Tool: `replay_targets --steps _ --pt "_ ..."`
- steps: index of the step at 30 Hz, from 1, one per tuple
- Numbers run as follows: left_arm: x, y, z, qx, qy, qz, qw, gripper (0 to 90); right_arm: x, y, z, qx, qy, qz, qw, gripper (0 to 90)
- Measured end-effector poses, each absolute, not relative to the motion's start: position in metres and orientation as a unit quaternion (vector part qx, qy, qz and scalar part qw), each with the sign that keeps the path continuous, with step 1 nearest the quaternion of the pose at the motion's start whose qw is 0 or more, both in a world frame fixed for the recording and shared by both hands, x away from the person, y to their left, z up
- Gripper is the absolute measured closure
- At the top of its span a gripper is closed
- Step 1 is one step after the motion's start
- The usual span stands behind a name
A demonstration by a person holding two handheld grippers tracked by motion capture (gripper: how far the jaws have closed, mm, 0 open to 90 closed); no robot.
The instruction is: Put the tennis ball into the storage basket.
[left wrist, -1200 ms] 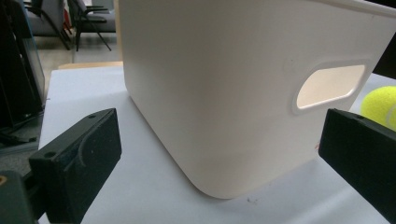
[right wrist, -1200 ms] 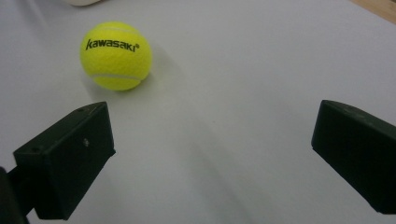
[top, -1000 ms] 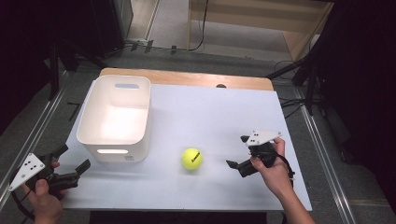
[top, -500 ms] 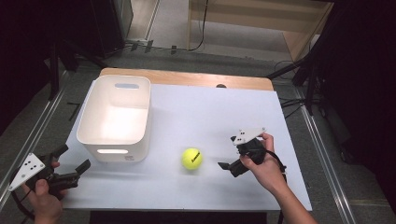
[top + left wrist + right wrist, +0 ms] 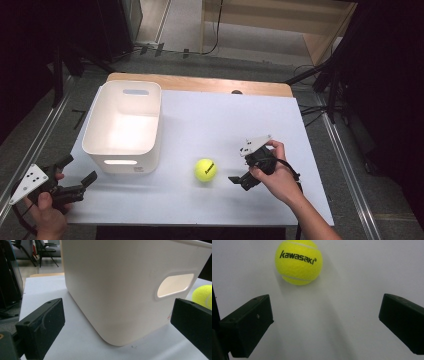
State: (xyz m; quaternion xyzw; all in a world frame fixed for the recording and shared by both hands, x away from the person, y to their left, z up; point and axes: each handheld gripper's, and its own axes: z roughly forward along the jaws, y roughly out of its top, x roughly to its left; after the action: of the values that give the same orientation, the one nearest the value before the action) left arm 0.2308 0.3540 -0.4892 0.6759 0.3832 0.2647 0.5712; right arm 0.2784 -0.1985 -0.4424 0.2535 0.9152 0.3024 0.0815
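Yellow ball (image 5: pixel 205 169) near bin (image 5: pixel 122 150); right claw (image 5: pixel 243 172) apart, path clear.

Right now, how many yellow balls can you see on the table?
1. The yellow ball sits on the white table, between the white bin and the right gripper. The bin's inside looks empty.

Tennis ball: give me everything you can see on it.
The tennis ball is bright yellow-green with a fuzzy, felt-like cover, pale curved seams and black "kawasaki" lettering across it. It looks whole and clean. It rests on the white table top, near the front, right of the white bin and apart from it. The right gripper is to its right with jaws wide open, not touching it. Only the table touches the ball.
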Motion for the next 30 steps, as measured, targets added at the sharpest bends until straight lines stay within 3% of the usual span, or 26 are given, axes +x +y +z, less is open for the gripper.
replay_targets --steps 30 --pt "0.231 0.354 -0.489 0.678 0.383 0.264 0.570 0.0 0.289 -0.162 -0.442 0.208 0.950 0.229 0.046 0.0"
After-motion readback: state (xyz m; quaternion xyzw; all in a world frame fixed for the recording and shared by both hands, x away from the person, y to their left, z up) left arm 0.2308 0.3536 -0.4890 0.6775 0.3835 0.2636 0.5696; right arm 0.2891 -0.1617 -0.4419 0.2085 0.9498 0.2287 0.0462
